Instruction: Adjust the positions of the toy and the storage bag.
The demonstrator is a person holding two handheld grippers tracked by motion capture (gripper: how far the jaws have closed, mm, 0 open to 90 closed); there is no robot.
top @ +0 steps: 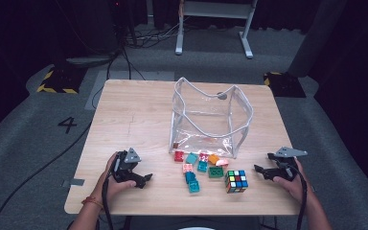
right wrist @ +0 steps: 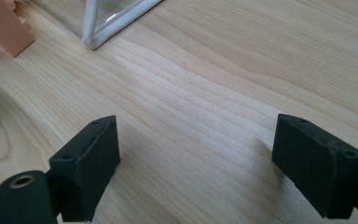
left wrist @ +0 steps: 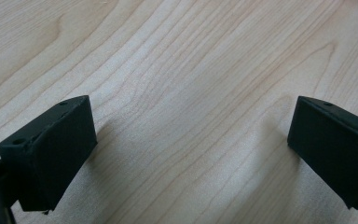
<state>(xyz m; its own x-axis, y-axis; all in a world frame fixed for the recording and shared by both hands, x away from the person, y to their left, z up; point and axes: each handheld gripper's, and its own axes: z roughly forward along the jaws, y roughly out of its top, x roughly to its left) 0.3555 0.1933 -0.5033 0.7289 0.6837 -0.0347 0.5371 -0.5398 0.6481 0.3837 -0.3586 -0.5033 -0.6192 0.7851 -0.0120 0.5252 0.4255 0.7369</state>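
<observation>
A clear plastic bag with white trim stands open in the middle of the wooden table. In front of it lie several toy bricks in red, teal, pink, orange and green, and a colour cube. My left gripper rests low on the table at the front left, open, with bare wood between its jaws. My right gripper sits at the front right, just right of the cube, open over bare wood. A pink brick and the bag's white trim show in the right gripper view.
A strip of grey tape marks the table's left edge. Beyond the table are a grey floor with a painted 4, cables, and a white desk frame. Bare wood lies left of the bag.
</observation>
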